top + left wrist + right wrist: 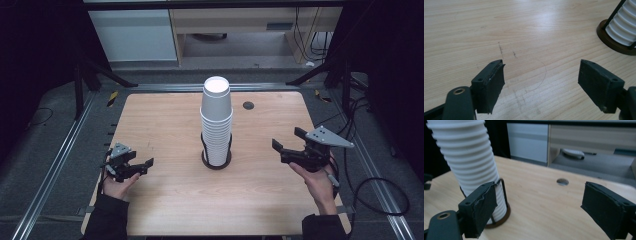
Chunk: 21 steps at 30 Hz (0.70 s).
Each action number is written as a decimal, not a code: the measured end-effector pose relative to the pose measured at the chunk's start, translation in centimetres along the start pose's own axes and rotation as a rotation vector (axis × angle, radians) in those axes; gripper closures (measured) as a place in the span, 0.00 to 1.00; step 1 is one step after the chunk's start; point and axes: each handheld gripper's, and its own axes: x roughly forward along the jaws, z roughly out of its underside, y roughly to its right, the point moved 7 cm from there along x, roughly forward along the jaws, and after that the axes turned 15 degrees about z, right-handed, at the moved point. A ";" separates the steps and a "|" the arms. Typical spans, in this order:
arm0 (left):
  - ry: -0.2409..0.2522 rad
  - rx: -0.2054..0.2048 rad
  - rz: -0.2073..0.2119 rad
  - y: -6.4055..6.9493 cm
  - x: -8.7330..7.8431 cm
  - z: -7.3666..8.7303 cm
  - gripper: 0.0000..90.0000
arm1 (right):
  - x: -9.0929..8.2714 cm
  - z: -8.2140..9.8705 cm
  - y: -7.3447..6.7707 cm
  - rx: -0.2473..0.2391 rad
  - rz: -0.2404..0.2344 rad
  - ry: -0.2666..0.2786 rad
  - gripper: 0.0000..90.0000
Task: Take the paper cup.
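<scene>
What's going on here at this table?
A person sits at a wooden table with a two-jaw gripper in each hand. In the middle stands a tall stack of white cups held in a dark wire holder. The left gripper and the right gripper are both open and empty, one on each side of the stack and apart from it, jaws pointing toward it. No cup has been taken off yet. It looks like the person may be about to reach for the cups.

The stack of cups [216, 120] is white, ribbed with fine horizontal rims. Its holder [216, 161] has a dark brown base and thin black wires. The table [165, 125] is pale wood with long grain lines. Both the left gripper [131, 168] and the right gripper [289, 146] are black, each topped by a grey plate.
</scene>
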 end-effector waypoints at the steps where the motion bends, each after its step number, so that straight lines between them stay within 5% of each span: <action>1: -0.005 0.000 0.003 0.0 0.1 0.0 0.23 | 0.0 -0.5 -0.1 -0.002 -0.001 0.009 0.14; 14: -0.047 0.011 0.006 0.3 0.6 0.3 0.21 | -0.5 -6.6 -2.9 -0.017 -0.075 0.098 0.12; 21: -0.051 0.017 0.008 0.3 0.6 0.3 0.21 | -0.2 -9.2 -5.8 -0.039 -0.149 0.129 0.10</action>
